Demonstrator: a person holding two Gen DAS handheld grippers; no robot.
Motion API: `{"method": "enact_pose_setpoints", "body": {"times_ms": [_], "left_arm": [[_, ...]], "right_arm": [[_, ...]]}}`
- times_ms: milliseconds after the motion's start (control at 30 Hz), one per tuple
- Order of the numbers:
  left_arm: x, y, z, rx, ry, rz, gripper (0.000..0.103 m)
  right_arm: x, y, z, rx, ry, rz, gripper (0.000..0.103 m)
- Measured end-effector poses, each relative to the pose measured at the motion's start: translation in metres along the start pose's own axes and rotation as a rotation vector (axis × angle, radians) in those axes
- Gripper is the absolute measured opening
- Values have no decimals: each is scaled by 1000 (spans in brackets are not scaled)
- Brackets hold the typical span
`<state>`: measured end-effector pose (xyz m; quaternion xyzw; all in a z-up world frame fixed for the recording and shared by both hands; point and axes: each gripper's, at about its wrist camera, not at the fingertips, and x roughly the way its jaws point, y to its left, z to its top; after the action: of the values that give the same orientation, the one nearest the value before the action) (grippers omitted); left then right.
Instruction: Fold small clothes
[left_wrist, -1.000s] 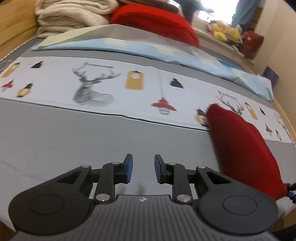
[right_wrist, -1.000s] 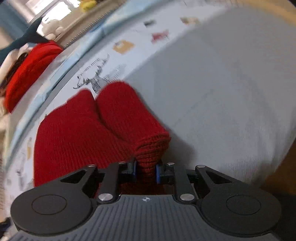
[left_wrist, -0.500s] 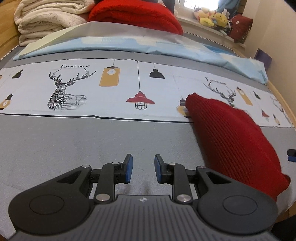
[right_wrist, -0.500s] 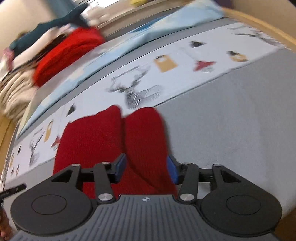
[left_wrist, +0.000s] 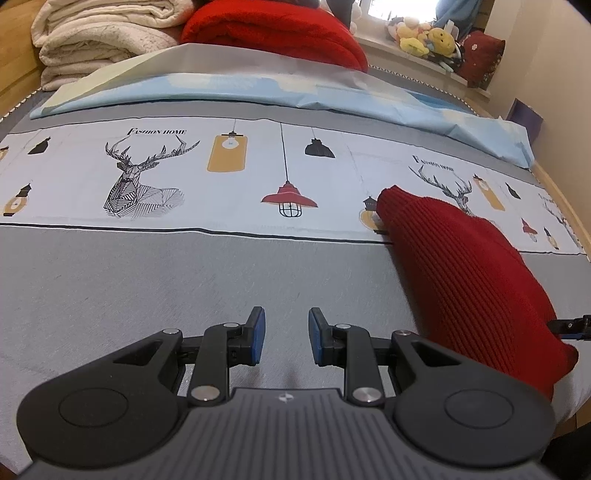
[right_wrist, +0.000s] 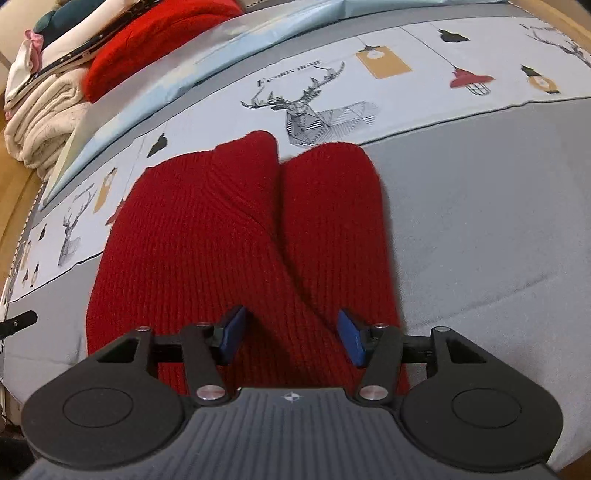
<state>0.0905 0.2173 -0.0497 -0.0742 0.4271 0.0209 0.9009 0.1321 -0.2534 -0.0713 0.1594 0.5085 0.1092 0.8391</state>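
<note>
The red knit garment (right_wrist: 240, 236) lay folded beneath the right gripper (right_wrist: 291, 334), whose jaws were opening, pads clear of it; the left gripper (left_wrist: 283, 341) stood beside it, parted and empty.

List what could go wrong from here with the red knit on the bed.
1. The right gripper has its jaws opening over the red knit garment, with the pads clear of the fabric; the bulky fold may spring back apart.
2. The garment's near end lies close to the bed edge, so a nudge might slide it off.
3. The left gripper hangs empty over bare grey sheet, pinning nothing while the fold settles.
</note>
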Motion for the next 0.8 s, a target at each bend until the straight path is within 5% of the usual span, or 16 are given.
{"method": "enact_pose_setpoints", "body": {"times_ms": [300,533,800], "left_arm": [[-4,-10,-8,27,8,-16,28],[-1,-21,-9,53,10,-39,29],[12,-32,-5,85,27,-31,30]], "right_arm": [[-21,-8,-17,-5,-13,-47,57],[-52,-21,-13,59,-142,-96,57],[-21,-37,-14,222,15,-37,61]]}}
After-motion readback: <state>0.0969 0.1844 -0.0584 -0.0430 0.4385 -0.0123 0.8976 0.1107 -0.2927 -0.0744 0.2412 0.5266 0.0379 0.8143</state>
